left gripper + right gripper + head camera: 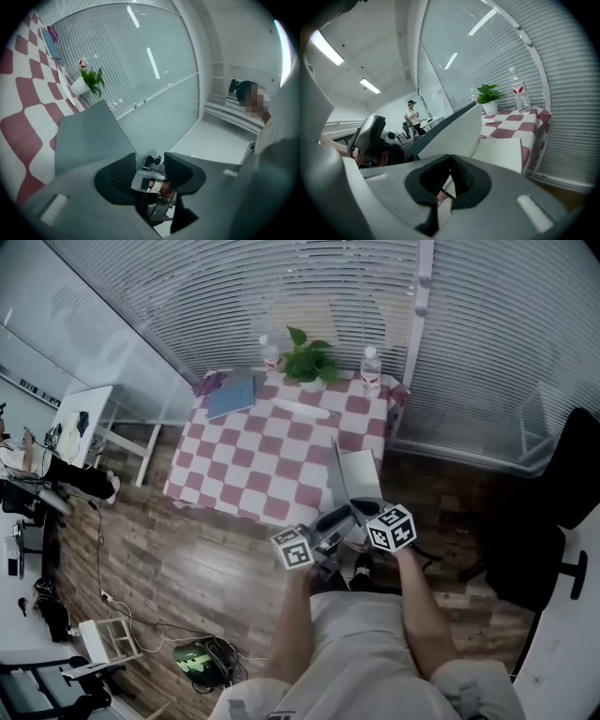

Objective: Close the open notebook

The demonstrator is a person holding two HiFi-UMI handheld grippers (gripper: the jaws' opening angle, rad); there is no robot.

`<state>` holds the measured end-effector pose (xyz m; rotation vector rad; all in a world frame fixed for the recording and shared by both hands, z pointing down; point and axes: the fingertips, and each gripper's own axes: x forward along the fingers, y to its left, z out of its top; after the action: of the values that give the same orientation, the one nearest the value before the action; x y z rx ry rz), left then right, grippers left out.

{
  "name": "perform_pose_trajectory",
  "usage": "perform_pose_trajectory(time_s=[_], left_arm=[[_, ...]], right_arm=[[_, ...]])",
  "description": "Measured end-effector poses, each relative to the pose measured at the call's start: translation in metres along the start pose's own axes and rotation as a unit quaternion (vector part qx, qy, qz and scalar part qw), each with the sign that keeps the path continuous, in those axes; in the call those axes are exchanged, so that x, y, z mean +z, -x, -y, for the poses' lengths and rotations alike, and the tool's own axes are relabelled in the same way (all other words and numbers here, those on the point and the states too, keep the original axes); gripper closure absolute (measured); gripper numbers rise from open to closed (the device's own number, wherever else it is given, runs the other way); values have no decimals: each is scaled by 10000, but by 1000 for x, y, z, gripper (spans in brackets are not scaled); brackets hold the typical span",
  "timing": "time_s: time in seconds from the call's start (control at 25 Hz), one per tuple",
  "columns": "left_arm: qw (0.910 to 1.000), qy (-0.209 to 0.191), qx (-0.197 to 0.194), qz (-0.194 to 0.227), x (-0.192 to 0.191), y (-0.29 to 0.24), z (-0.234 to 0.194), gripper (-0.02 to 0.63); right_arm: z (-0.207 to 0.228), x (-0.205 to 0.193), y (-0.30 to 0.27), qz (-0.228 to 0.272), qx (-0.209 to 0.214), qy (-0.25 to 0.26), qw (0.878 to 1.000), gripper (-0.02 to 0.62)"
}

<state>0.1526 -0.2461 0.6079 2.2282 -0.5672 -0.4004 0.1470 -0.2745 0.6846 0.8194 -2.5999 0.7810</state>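
The open notebook (362, 474) lies at the near right corner of the checkered table (262, 460). Its cover (336, 470) stands raised on the left side. My right gripper (367, 512) is at the notebook's near edge. In the right gripper view its pads meet at the tips (450, 159), shut on the lower edge of the raised cover (452, 129), beside the flat white page (501, 152). My left gripper (333, 519) is just left of it, open (150, 158). Nothing sits between its pads. The grey cover (89, 136) rises to its left, and the right gripper shows beyond the gap.
At the table's far edge stand a potted plant (309, 360) and two water bottles (370, 367) (270, 351). A blue book (232, 395) lies at the far left. A black office chair (562, 474) stands to the right. Blinds run behind the table.
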Motion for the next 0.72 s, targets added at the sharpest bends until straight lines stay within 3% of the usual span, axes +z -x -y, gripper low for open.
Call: perform_pose_trajectory(time_s=[0.44, 0.72], left_arm=[[9991, 54, 14, -416, -22, -31, -10, 405], [9970, 215, 289, -681, -39, -41, -26, 403]], right_arm=[[29, -14, 17, -87, -249, -215, 9994, 594], [49, -29, 23, -116, -580, -539, 9968, 594]])
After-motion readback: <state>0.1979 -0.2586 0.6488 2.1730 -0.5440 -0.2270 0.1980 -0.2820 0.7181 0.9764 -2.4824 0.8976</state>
